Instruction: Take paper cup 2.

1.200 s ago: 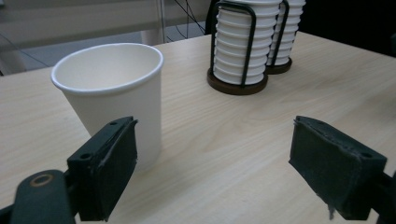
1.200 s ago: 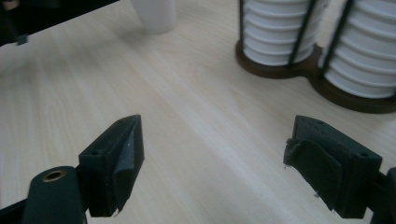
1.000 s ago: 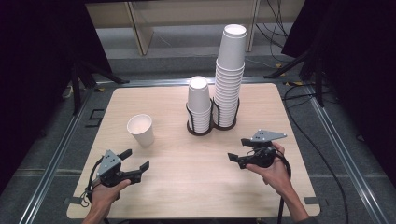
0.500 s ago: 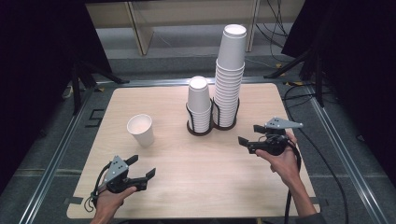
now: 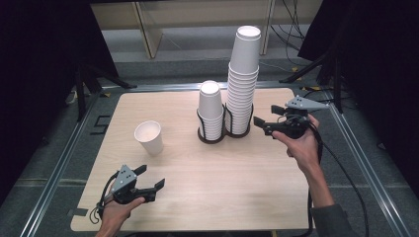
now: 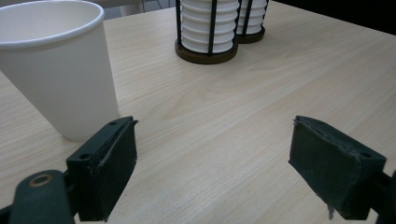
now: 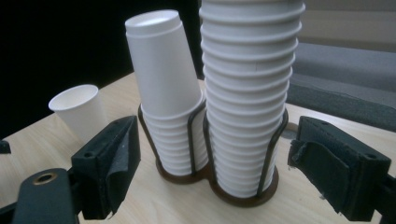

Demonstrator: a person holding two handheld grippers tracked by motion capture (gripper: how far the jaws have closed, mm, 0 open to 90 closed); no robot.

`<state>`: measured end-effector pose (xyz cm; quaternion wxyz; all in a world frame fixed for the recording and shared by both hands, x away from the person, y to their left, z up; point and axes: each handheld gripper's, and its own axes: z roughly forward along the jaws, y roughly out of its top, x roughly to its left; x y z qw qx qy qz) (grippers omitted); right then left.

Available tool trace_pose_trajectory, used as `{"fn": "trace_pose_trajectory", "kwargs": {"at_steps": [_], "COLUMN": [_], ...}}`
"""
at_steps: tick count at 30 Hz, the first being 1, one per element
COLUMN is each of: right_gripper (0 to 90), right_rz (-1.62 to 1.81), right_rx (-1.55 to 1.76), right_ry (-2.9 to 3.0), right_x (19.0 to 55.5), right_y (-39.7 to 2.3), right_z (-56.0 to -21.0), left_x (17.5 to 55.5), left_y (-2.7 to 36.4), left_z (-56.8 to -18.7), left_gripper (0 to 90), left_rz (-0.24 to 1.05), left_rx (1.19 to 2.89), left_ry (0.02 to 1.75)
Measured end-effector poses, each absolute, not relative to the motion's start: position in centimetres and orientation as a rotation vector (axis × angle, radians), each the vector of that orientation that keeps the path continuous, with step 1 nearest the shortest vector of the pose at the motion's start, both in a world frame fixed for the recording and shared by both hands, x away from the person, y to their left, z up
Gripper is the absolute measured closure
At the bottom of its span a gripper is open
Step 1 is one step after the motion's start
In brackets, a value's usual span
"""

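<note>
A pale woodgrain counter is ringed by a metal frame, grey floor and black curtains. Both the left gripper and right gripper are held wide open, nothing grasped; the tall cup stack is faced by the right one, a loose paper cup sits apart.

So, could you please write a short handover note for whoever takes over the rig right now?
Left gripper: open, empty, low over the near-left table, just short of the single cup.
Right gripper: open, empty, raised beside the tall stack, jaws facing it.
Single cup stands upright, mouth up, apart from the holder. Short stack sits in the holder's left ring.
Done: nothing gripped. Left, likely: take a cup from a stack or return the loose one.
</note>
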<state>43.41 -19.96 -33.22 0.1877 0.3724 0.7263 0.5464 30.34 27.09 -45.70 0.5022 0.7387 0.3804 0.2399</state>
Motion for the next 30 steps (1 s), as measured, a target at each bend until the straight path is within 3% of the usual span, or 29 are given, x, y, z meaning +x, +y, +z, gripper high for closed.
{"fn": "trace_pose_trajectory", "kwargs": {"at_steps": [18,30], "right_gripper": [15.3,15.2], "right_rz": [1.582,1.574], "right_rx": [1.024,1.041], "right_ry": [1.987,1.928], "right_x": [47.5,51.2], "right_y": [-18.1,-16.0], "right_z": [-26.0,-23.3], "left_x": [30.5,30.4], "left_y": [27.3,27.4], "left_z": [-45.9,-45.8], "left_gripper": [14.6,14.6], "left_rz": [0.571,0.565], "left_rx": [1.781,1.79], "left_ry": [0.922,0.924]}}
